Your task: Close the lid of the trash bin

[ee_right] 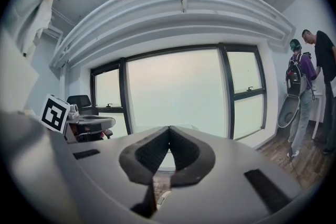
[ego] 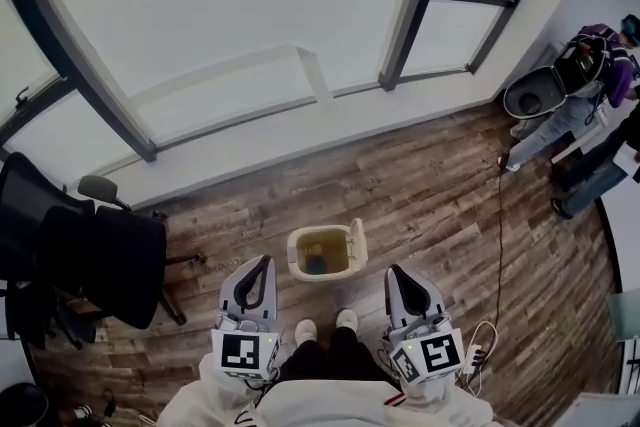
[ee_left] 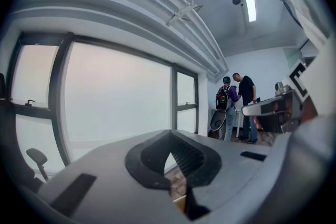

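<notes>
A small cream trash bin (ego: 322,253) stands on the wood floor just ahead of my feet. Its lid (ego: 357,247) is swung up along the bin's right side, and some rubbish shows inside. My left gripper (ego: 264,261) hangs shut to the left of the bin and nearer to me, holding nothing. My right gripper (ego: 393,269) hangs shut to the right of the bin, a little past the lid, also holding nothing. In the left gripper view the left gripper (ee_left: 170,132) has its jaws meeting at the tips, with a sliver of the bin (ee_left: 180,206) showing below. In the right gripper view the right gripper (ee_right: 169,127) points toward the window.
A black office chair (ego: 95,260) stands at the left. A window wall (ego: 250,25) runs behind the bin. Two people (ego: 590,75) stand at the far right by a round black object. A cable (ego: 500,215) runs across the floor to a power strip (ego: 473,353) beside my right gripper.
</notes>
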`<state>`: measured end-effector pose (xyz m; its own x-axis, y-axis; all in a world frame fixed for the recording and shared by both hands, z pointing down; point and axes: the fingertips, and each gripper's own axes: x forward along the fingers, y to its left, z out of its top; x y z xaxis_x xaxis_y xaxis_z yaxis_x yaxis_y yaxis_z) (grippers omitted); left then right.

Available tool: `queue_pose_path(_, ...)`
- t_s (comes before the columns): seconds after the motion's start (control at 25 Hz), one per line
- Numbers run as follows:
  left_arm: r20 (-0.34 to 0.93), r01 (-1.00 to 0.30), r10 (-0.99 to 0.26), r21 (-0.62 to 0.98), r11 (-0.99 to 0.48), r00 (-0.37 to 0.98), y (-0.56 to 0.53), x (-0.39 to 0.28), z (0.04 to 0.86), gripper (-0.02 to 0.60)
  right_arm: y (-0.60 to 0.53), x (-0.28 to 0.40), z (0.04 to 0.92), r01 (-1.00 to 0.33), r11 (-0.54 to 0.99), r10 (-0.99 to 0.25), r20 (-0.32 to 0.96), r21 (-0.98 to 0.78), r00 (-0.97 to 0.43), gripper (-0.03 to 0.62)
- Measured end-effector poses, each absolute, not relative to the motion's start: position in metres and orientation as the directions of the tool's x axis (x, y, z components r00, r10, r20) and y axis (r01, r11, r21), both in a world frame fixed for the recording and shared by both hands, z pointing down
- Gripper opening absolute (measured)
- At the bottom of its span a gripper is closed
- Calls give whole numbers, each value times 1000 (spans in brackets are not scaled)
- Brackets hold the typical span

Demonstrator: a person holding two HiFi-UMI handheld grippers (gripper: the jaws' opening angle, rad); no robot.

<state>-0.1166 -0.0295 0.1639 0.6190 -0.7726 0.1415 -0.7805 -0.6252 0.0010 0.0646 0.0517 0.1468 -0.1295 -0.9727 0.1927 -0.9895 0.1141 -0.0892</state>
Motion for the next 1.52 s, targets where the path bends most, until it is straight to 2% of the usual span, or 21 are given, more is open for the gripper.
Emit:
queue_pose_path(0.52, 216, -819, -804, -30, -573, 555, -55, -32, 193, 8, 7, 143, 200, -966, 196, -950, 211, -169, -230, 23)
queue_pose_path(0.8, 238, -813, -796, -41, -581, 557, -74, -18, 228, 9, -9, 154, 238, -965, 183, -946, 235, -185, -225, 23)
queue_pose_path(1.16, 364, -819, -763, -2, -574, 534, -92, -20, 357, 9, -25, 165, 349, -970, 118, -929, 323, -212, -183, 23)
queue_pose_path(1.52, 405, -814, -741, 13, -581, 535, -98, -7, 438, 9, -43, 182, 439, -972, 90, -918, 361, -217, -166, 23)
